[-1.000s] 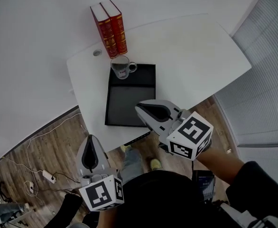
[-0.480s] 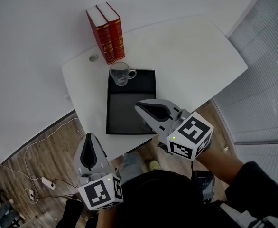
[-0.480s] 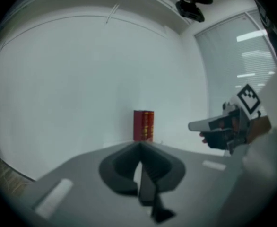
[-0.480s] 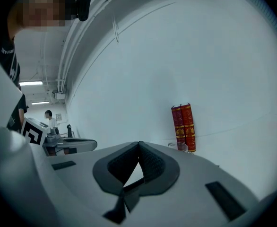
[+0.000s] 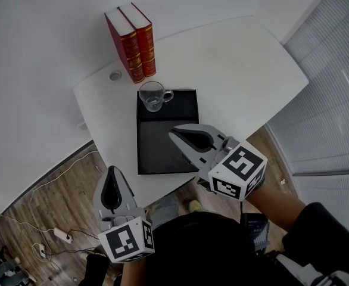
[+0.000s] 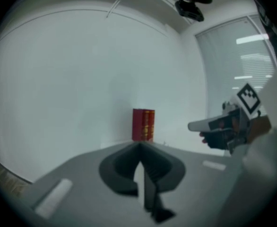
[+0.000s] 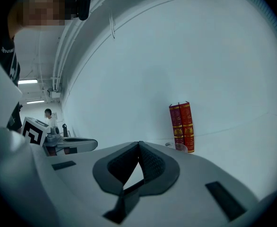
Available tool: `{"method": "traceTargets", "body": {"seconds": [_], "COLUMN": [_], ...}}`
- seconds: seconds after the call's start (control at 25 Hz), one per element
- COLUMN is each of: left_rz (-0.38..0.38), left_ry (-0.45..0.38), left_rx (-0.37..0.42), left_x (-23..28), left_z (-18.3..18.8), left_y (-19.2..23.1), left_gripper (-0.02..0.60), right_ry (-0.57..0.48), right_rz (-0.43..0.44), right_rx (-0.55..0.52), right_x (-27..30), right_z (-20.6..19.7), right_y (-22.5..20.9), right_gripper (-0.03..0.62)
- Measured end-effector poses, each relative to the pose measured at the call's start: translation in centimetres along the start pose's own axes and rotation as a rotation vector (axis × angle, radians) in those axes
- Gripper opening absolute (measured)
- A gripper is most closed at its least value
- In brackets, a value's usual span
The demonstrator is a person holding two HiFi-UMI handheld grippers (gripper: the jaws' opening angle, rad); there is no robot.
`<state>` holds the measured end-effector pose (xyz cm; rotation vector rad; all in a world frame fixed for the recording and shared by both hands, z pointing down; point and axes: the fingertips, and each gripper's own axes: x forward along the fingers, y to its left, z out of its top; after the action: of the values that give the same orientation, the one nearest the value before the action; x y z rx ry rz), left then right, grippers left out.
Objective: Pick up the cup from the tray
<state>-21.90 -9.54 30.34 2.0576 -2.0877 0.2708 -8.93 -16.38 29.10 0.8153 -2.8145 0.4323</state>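
Cup (image 5: 153, 96): clear glass mug, upright, empty as far as can be seen. It stands at the far end of the black tray (image 5: 159, 145), just inside the far-left corner, with its handle turned to the right in the head view. The rest of the tray is bare. Two red books (image 5: 131, 40) stand upright just beyond the tray's far edge, near the cup but apart from it. Tray and books sit on a white worktop (image 5: 240, 64); a small round grommet (image 5: 115, 75) lies left of the books.

Right tongs (image 5: 173, 134): raised over the tray's near end, pointing toward the cup, well short of it. Tips meet, nothing between them. The right gripper view confirms this and shows the cup rim (image 7: 181, 147) low, ahead and to the right, in front of the books.

Left tongs (image 5: 111, 171): off the worktop's near edge, over the wooden floor (image 5: 49, 198). Tips together, empty.

Step in hand, as I judge it: approach only; the cup is untouched.

Next move calls for: opening the right tongs, carrying them forward along the tray and lower, then closing on the cup's wall or handle. Glass is smooth, so a square, firm bite seems needed before lifting clear of the tray rim.
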Motion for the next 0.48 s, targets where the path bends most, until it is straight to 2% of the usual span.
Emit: {"method": "traceTargets", "body": {"seconds": [0.48], "left_rz": [-0.085], "left_ry": [-0.019], "left_rx": [-0.014], "left_x": [3.4], "left_z": [1.2], "left_y": [3.4], "left_gripper": [0.002], "right_ry": [0.009], "right_rz": [-0.078], "right_rx": [-0.018], "right_x": [4.0], "right_z": [1.4], "right_y": [-0.5], "right_gripper": [0.014]}}
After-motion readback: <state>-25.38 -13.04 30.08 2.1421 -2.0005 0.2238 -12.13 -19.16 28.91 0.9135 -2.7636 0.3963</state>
